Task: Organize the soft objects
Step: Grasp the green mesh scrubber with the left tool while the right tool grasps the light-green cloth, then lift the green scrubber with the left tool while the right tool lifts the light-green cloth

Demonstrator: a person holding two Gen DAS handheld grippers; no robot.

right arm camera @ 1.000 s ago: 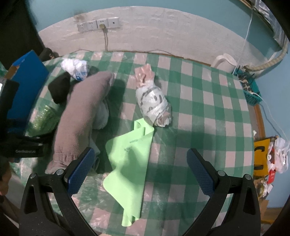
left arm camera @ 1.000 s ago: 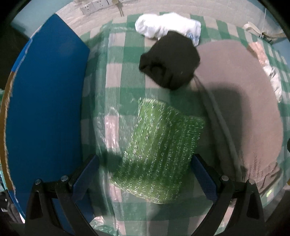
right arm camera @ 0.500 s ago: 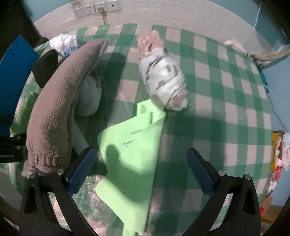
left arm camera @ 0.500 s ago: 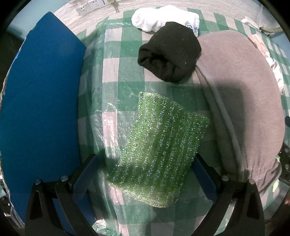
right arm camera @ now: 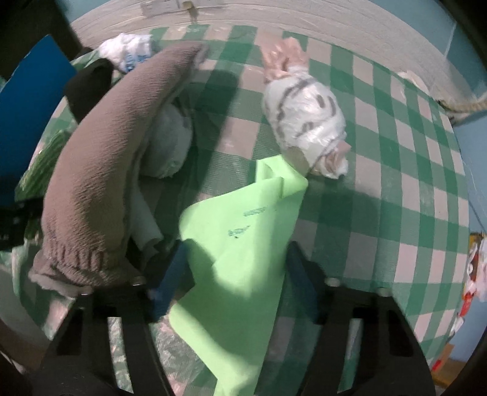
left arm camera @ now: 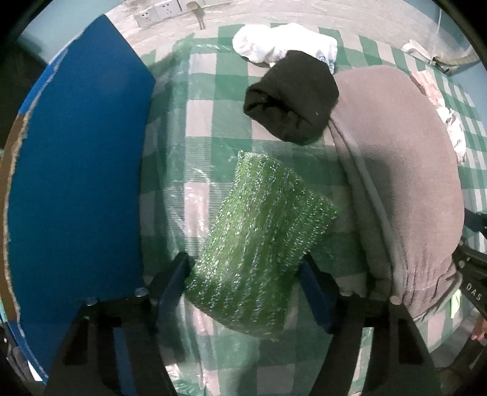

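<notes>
On the green-and-white checked tablecloth, with the long brown-grey fleece mitt as landmark, six soft things lay: the mitt itself, one sparkly green scrubbing sponge to its left, one rolled black sock touching its far end, one white bundle beyond that, one light green cloth to its right, and one plastic-wrapped roll further right, touching the cloth's far corner. The left gripper pointed down with its jaws just closing around the sponge's near end; the blue pads seemed to press its sides, though blur left that unsure. The right gripper had its jaws just closing too, with the green cloth between them, the left pad at the cloth's edge and the right pad beside it. A pale grey bundle sat tucked under the mitt's right side. A blue board stood left of the sponge. Wall sockets showed beyond the table on a pale wall.
</notes>
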